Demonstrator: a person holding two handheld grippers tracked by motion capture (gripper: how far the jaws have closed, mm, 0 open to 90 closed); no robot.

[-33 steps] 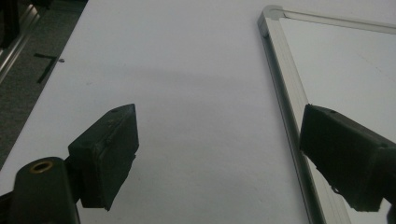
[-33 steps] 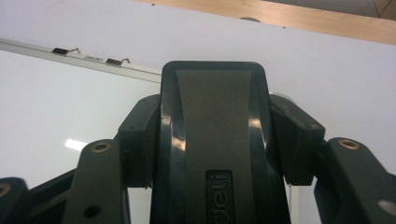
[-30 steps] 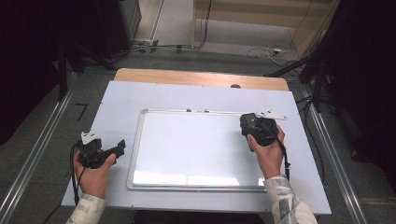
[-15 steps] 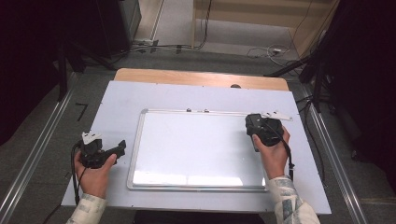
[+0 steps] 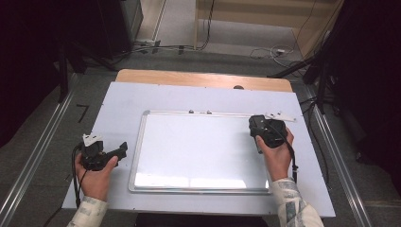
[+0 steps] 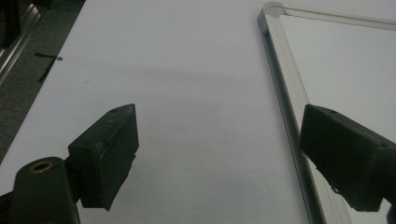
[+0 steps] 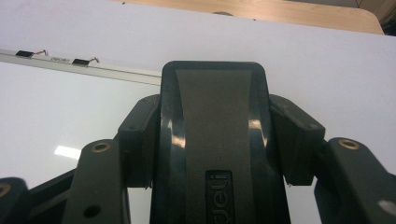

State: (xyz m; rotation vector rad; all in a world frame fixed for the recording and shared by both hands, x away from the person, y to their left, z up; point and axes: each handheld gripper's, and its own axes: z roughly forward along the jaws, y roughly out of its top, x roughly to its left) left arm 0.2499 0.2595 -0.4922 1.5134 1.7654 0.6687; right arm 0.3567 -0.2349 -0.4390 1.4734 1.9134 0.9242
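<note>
Eraser (image 7: 212, 140): black, glossy (logo partly visible), clamped in right gripper (image 7: 212, 149).

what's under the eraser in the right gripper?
The whiteboard lies under the eraser. Whether they touch cannot be seen; the right gripper covers that.

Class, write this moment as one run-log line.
left gripper: open, beside whiteboard frame | right gripper: shut on black eraser, over whiteboard's right edge

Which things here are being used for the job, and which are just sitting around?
In use:
- whiteboard
- black eraser, held in the right tongs
- left tongs, open, holding nothing

Just around:
- two small clips on the frame
- cables on the floor
</note>
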